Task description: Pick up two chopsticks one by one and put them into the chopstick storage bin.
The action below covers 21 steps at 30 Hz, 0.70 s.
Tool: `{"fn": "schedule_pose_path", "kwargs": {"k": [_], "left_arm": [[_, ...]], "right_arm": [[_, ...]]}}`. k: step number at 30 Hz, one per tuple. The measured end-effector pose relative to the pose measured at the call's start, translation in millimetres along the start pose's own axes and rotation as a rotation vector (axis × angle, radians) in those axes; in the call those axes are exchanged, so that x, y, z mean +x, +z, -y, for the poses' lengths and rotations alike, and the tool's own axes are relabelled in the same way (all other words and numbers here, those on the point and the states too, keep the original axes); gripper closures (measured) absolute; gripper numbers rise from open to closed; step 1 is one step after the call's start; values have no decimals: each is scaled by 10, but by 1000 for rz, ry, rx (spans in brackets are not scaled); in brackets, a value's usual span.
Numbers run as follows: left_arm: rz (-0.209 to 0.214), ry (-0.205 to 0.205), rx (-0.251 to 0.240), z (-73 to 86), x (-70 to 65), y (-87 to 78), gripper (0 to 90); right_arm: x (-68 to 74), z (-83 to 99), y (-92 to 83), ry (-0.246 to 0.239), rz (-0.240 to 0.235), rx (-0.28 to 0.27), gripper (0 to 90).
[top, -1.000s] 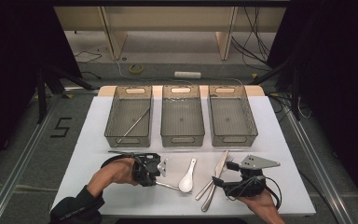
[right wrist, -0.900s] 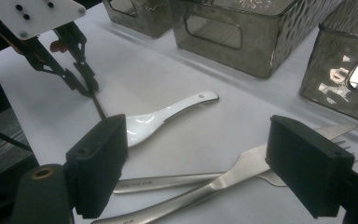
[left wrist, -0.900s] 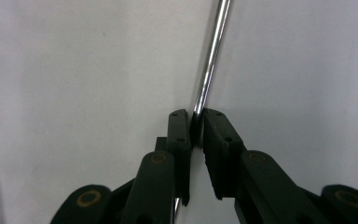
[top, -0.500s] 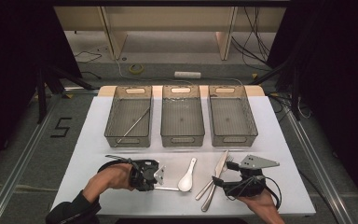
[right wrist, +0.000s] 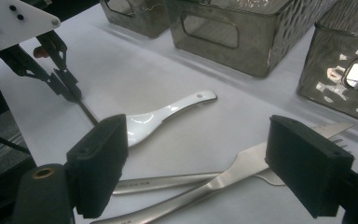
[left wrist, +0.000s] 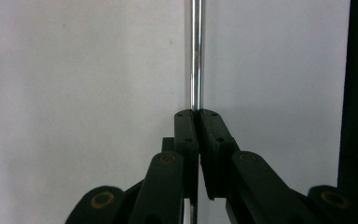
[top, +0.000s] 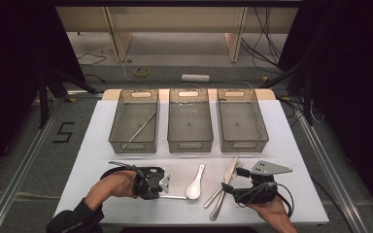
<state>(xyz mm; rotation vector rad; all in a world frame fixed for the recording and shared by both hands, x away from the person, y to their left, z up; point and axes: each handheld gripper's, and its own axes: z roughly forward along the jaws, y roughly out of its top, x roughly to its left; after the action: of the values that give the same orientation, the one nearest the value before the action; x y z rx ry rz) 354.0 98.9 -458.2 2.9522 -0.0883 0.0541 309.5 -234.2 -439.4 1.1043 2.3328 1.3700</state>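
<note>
The left hand-held gripper (left wrist: 196, 116) is pinched on a thin steel rod (left wrist: 196, 56) lying on the table (top: 102, 145) beside the white spoon (top: 195, 182). The right hand-held gripper (right wrist: 196, 163) hangs spread over the fork (right wrist: 242, 165). The grasp looks made; next, a lift toward the left bin (top: 135, 145), which already holds a similar rod.

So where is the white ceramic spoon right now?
In the high view the white ceramic spoon lies on the table's near half, below the middle bin, between the left tool and the metal cutlery by the right tool.
</note>
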Motion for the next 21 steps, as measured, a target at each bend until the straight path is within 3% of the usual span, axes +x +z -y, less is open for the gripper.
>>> {"fn": "schedule_pose_path", "kwargs": {"k": [9,16,17,21], "left_arm": [[16,-2,-27,36,-33,-116,858],[16,19,-64,16,-83,-228,858],[32,25,-74,14,-97,-247,858],[21,46,-100,-30,-143,-332,858]], "right_arm": [[2,-1,1,0,-2,0,218],[1,-2,5,1,-3,3,218],[2,-2,7,0,-3,3,218],[1,-2,8,2,-3,3,218]]}}
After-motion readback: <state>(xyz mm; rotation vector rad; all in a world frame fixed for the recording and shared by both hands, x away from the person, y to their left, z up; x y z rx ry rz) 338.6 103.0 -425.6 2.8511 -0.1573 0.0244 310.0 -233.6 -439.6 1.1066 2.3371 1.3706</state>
